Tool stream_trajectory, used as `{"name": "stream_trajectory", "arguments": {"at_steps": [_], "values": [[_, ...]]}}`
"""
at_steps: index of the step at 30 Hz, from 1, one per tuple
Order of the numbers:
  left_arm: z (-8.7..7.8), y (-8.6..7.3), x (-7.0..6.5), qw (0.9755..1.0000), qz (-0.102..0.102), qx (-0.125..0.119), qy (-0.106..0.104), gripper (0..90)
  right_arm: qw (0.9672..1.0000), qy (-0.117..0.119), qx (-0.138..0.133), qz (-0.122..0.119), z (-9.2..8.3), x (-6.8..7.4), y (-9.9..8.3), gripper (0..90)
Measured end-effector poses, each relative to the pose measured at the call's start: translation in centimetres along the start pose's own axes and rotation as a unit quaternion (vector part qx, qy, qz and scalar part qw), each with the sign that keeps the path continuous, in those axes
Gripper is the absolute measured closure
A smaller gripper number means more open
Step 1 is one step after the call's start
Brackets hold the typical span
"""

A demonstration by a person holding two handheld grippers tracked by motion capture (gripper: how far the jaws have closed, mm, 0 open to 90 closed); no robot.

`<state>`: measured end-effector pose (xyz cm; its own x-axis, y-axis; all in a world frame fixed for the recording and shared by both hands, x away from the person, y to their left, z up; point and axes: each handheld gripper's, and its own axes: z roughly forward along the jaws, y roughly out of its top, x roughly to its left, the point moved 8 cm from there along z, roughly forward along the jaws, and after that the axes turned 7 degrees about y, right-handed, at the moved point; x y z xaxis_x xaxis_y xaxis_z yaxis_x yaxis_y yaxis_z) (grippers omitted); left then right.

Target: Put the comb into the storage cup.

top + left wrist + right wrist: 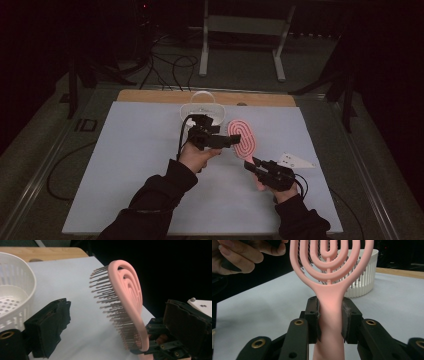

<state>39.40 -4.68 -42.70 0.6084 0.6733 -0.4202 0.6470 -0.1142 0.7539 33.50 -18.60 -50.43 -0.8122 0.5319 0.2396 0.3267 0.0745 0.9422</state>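
Where the right gripper closes on the pink hairbrush, jaws pressed tight against both sides of the handle just below the oval head, as seen in the right gripper view. Held clear of the surface, brush head raised and tipped forward toward the far edge in the high view, handle running back and down into the right gripper. Bristles pointing toward the left gripper in the left gripper view, back of the brush a set of nested pink loops. Left gripper spread wide, jaws well apart on either side of the brush head and gripping nothing; touching the bristles or not, hard to say from this angle. In the high view, left gripper just beside the brush head, held by the left hand, dark sleeve behind. White slotted basket near the far edge of the pale sheet, just beyond the left gripper; perforated floor and slatted wall plain in the left gripper view. Small white three-cornered plate lying flat just right of the right gripper.
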Motion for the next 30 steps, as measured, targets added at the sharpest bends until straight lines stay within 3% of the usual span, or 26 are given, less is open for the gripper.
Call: {"name": "stream_trajectory", "arguments": {"at_steps": [6,12,21,22,30], "values": [[1.1,-0.2,-0.4,0.9991,-0.033,0.017,-0.021,18.3,1.0,0.0,0.001,-0.002,0.1,0.0,0.0,70.8],[1.7,-0.4,-0.8,0.9975,-0.051,0.028,-0.04,32.7,1.0,0.001,0.002,-0.002,0.1,0.0,-0.1,70.8],[2.0,-0.7,-0.9,0.9958,-0.061,0.03,-0.06,58.7,1.0,0.005,0.003,-0.003,0.2,0.1,-0.1,70.7],[2.0,-0.7,-0.8,0.9951,-0.068,0.032,-0.064,59.8,1.0,0.005,0.003,-0.002,0.2,0.1,-0.1,70.7],[1.9,-0.6,-1.7,0.9946,-0.057,0.026,-0.083,63.7,0.9999,-0.002,0.012,-0.011,0.3,0.1,-0.2,70.8]]}}
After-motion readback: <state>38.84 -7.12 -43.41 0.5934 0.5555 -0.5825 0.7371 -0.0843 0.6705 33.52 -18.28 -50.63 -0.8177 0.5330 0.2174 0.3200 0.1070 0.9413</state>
